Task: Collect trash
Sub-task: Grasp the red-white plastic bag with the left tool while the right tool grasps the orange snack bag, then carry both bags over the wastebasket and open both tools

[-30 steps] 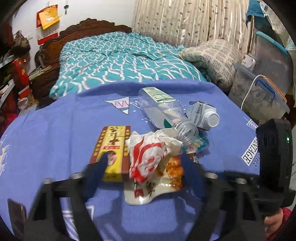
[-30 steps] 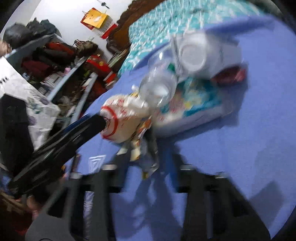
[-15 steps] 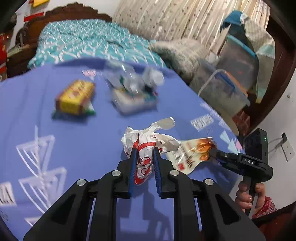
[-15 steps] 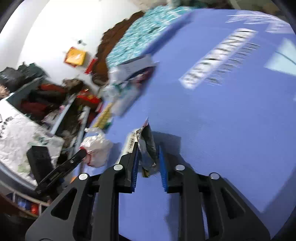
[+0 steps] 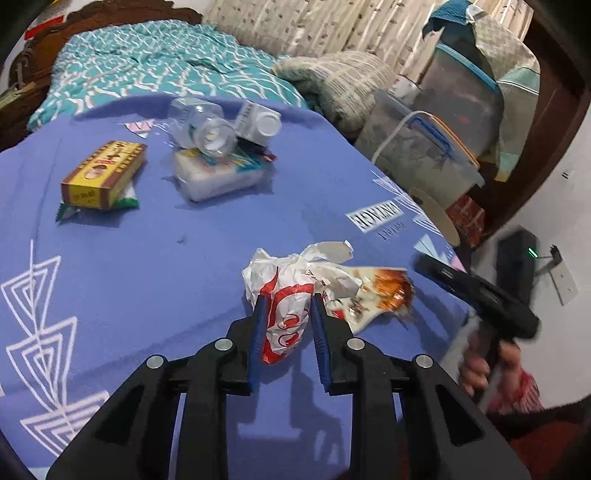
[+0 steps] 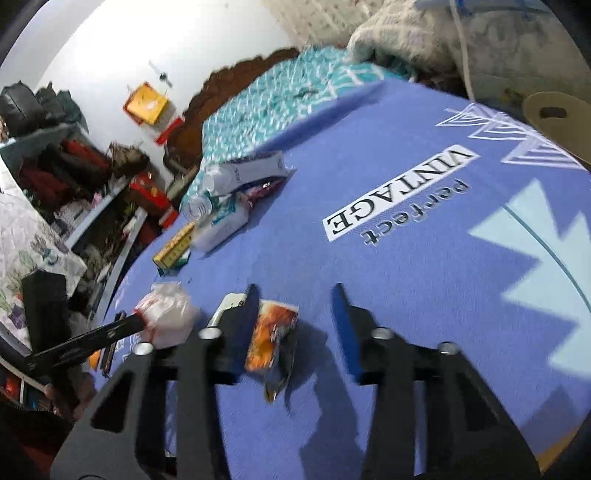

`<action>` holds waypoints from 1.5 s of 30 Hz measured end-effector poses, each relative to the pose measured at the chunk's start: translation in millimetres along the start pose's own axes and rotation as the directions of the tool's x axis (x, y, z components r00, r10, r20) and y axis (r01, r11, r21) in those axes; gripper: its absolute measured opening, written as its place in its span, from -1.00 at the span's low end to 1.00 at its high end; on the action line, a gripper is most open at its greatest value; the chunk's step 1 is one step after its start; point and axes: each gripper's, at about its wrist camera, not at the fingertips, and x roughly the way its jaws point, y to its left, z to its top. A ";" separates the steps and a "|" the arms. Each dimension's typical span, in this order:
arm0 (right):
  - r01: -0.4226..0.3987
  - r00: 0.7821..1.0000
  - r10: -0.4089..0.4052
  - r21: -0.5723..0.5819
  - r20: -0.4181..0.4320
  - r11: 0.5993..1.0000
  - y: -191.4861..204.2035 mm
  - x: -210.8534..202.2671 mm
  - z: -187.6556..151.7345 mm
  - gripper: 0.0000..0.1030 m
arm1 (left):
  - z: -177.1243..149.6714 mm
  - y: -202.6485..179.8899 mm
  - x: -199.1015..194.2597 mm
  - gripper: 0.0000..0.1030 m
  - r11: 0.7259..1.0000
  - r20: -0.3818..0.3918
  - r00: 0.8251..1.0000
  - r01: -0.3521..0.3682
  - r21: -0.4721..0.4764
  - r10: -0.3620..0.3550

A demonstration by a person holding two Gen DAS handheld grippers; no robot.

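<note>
The left gripper, jaws opening, still pinches the crumpled bag, dragged to the cloth's near edge. The right gripper is opening; its wrapper has dropped free there.

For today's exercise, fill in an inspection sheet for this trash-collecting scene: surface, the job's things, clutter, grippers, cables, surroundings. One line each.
Surface: blue printed cloth.
Job's things: crumpled red-and-white wrapper; orange snack packet; yellow box; clear bottle; white carton; white pack.
Clutter: nothing seen beyond the trash.
Grippers: left gripper opening, pads against the crumpled wrapper; right gripper opening, snack packet loose between the jaws.
Cables: white cable on storage bins.
Surroundings: bed with teal quilt, curtain, cluttered shelves.
</note>
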 end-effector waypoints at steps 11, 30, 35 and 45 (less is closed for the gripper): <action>-0.121 0.967 0.131 0.057 -0.218 0.991 10.2 3.2 -45.3 -0.35 | -21.7 -22.6 12.2 -0.59 0.997 -0.102 0.992 0.072 0.006 -0.071; -0.236 0.896 0.253 0.093 -0.364 0.967 -16.6 24.6 11.9 -0.15 | -14.2 -14.4 16.8 -0.60 0.999 -0.072 0.997 0.032 -0.037 -0.034; -0.281 0.834 0.291 0.094 -0.469 0.955 -0.2 41.6 -10.3 -0.78 | -5.4 -24.7 19.3 -0.70 0.999 -0.078 0.996 0.035 -0.004 -0.035; -0.156 0.987 0.134 0.339 0.088 0.928 -155.7 -72.3 42.5 -0.84 | 96.8 -122.2 116.2 -0.71 0.959 -0.194 0.963 0.220 0.179 -0.185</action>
